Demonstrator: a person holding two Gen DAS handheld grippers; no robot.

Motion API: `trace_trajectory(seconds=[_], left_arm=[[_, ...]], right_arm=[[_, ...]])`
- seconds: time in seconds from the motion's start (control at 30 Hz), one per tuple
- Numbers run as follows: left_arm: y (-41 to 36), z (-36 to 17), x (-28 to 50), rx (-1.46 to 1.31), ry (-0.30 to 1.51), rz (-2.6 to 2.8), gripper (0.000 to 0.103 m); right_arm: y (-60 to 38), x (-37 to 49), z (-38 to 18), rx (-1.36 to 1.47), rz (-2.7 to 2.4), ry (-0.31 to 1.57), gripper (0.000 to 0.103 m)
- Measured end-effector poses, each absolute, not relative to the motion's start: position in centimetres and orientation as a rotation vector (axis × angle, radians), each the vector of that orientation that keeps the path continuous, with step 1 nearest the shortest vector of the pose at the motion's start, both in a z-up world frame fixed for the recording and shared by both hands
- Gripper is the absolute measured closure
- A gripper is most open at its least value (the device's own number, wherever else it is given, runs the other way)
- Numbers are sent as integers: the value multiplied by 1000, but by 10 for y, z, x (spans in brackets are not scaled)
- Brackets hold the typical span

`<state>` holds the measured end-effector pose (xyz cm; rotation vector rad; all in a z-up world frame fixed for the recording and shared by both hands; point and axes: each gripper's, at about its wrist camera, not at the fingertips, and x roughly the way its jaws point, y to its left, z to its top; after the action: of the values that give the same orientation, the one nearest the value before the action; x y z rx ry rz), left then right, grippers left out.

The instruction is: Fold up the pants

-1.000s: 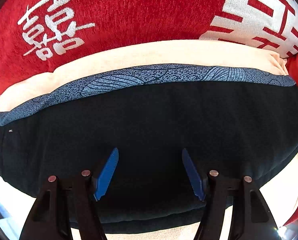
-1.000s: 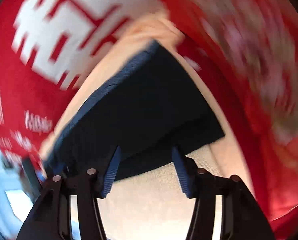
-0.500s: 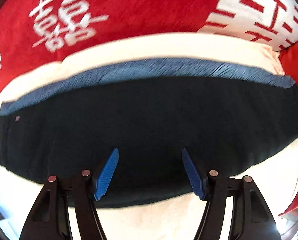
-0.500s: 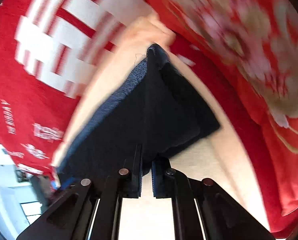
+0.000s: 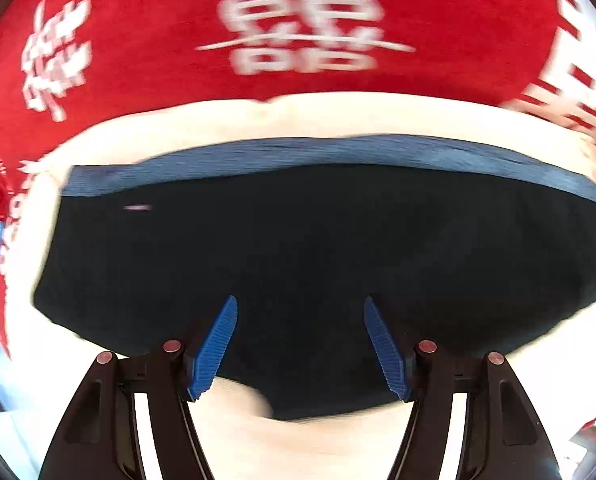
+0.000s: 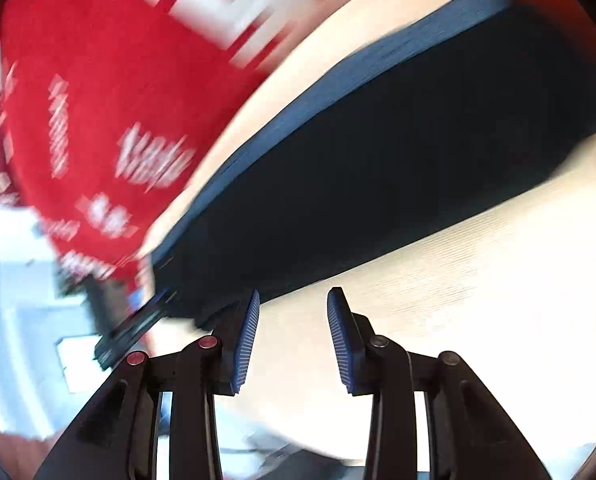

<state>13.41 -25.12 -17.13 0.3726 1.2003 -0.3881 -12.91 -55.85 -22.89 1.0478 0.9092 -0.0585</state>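
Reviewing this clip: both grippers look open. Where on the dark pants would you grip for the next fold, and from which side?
Likely the near edge of the pants, approached from the camera side: it lies free on the cream cloth, right by the open left gripper; the blue band is far.

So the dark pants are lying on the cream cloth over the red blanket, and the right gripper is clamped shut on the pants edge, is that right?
Not quite. In the right wrist view the right gripper is open and holds nothing, over the cream cloth beside the pants. The rest holds: the cloth lies on the red blanket.
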Motion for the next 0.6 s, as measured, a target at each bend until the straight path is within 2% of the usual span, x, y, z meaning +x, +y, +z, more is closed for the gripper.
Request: trace_trajectory(seconds=[0.1,0.27,0.37,0.47,0.57,0.6], left_arm=[[-213,-178,165,394,1170,-340,36],[-147,-199,206,462,1141,-256,36],[-117,-212,222,394,1171,-252,35],[-110,-217,224,358,1146,-274,27],[-106,-221,226,328,1137,-297,26],[-104,-219,226,324,1140,-302,26]], right_arm=[[-485,-74,-255,1100,77,940,64],[-418,-27,-297,1132,140,958,64],[-399,-11,-304,1116,155,962,64],[-396,3,-314,1135,148,970,64],[-397,12,-322,1202,141,946,64],[-395,22,-323,1216,142,947,76]])
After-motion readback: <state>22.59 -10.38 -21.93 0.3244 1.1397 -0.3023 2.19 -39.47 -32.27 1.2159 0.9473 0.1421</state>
